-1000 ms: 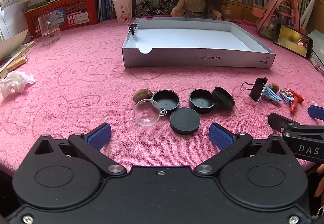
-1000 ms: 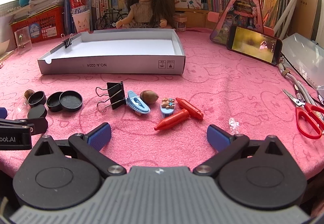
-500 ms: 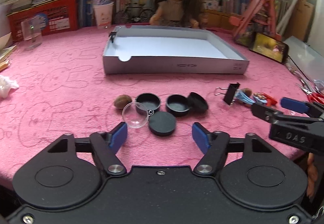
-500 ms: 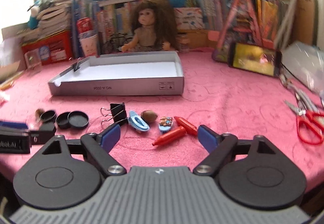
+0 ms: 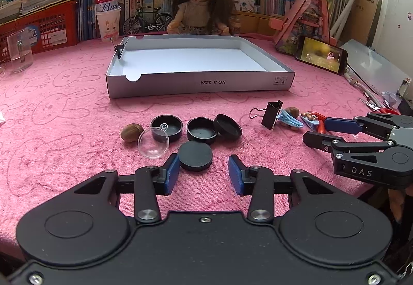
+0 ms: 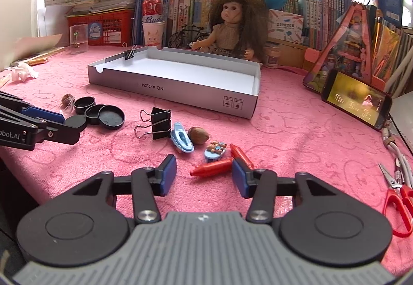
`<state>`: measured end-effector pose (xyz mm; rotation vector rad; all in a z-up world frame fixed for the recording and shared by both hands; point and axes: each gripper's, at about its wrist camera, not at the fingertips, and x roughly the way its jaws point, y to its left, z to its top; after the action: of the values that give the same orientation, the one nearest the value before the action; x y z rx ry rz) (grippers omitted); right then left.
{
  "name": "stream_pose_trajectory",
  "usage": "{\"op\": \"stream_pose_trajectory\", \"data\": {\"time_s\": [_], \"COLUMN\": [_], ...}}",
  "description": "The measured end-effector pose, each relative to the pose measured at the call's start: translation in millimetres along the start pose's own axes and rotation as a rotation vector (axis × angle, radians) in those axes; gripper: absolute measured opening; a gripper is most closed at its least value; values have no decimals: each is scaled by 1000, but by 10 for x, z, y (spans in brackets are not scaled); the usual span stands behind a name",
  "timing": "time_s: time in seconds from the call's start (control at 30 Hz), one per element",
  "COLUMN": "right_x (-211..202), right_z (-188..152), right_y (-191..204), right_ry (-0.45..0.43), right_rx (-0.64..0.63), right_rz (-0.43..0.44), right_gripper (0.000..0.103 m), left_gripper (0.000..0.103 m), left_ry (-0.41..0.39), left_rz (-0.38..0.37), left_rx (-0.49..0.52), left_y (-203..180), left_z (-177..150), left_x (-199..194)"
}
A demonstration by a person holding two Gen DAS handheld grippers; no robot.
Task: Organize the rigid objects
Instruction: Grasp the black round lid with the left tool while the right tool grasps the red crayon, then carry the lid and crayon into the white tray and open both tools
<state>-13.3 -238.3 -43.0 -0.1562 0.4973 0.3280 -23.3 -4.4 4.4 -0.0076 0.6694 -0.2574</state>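
Left gripper (image 5: 204,174) is closing, nothing yet pinched, lining up on the black lid (image 5: 195,156); right gripper (image 6: 204,176) is closing empty toward the red crayon (image 6: 211,169), both probably bound for the box (image 5: 196,82).

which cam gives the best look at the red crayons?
Right wrist view: both red crayons lie crossed, close and central, just ahead of the right claw, whose jaws are closing with nothing between them. Left wrist view shows only a sliver of the crayons at far right, behind the right claw's fingers.
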Motion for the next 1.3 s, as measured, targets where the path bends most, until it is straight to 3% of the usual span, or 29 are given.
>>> {"op": "stream_pose_trajectory", "data": {"time_s": [0.17,0.4,0.43,0.47,0.53,0.6,0.93,1.3], "right_x": [27,8,6,1,-7,-17,-98,228], "right_z": [17,-9,-8,-4,6,18,173,595], "right_y": [-173,-228,-222,-209,-177,-138,-141,-254], "right_ry": [-11,1,3,5,6,11,-8,4], "right_rx": [19,-22,-26,-24,-20,-9,82,197], "right_rz": [62,79,76,73,56,26,-33,-45], "right_gripper": [61,61,58,51,25,13,13,13], "left_gripper": [40,41,38,30,29,29,29,29], "left_ry": [-5,-18,-19,-21,-25,-21,-64,-121], "left_rz": [-8,-2,2,7,8,-7,-29,10], "left_rx": [-7,15,23,29,21,9,11,6], "left_y": [32,20,8,-1,-11,-18,-61,93], "left_z": [22,45,49,50,47,42,177,790], "left_x": [26,97,108,112,106,92,-31,163]}}
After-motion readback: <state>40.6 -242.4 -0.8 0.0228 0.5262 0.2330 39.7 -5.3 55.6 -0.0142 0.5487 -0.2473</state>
